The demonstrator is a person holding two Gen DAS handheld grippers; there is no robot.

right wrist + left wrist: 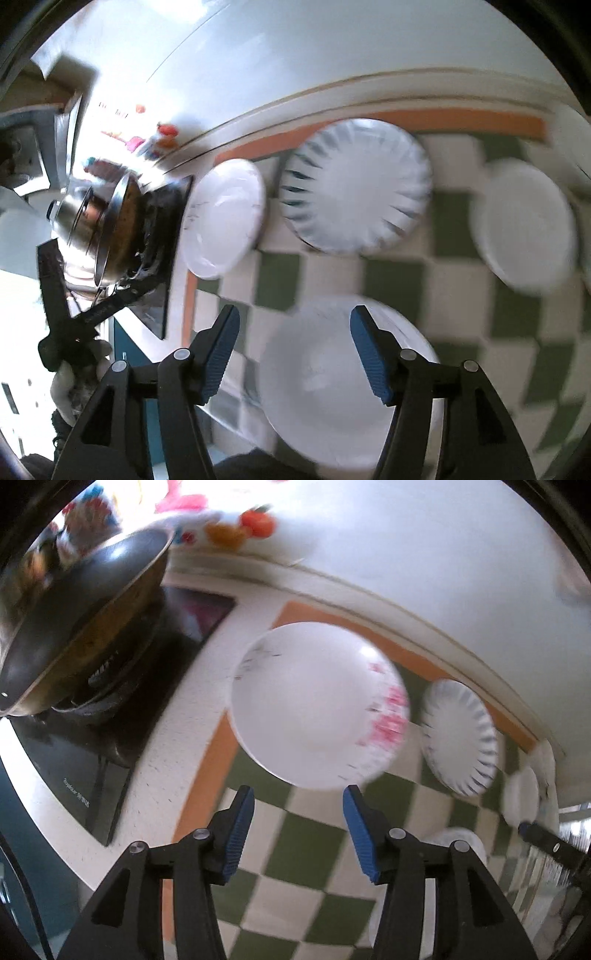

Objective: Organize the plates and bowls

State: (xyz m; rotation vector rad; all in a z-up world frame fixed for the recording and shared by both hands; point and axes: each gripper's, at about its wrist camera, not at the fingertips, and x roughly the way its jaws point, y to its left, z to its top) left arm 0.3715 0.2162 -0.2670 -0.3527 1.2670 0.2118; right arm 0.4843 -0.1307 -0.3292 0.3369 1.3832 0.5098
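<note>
Kitchen counter, white and speckled, with a green-and-white checked mat [306, 849] bordered in orange laid against a white wall; both views are motion-blurred. On the mat lie the task's dishes, well spread out: a white plate with pink flowers [317, 705] nearest the hob, a fluted plate with dark rim strokes [460, 738] just beside it, a plain white plate [524, 225] further along, and a plain white bowl or deep plate [347, 373] at the mat's near edge — the blur does not allow telling which.

The left gripper [298, 830] hovers short of the flowered plate's near rim, its blue pads parted and empty. The right gripper [294, 354] hangs above the near white dish, jaws likewise spread, gripping nothing.

Probable step: approach for a first pick, with nothing stacked yet. A sound pick would bring one pad under the rim and one over it, since a flat plate offers no other purchase; glazed ware is likely to slip, so the lift should be level and slow.

Obstacles: a dark wok [85, 616] sits on the black glass hob [110, 738] close to the flowered plate, so the left side has little room to swing. The fluted plate's closeness also limits sideways sliding.
</note>
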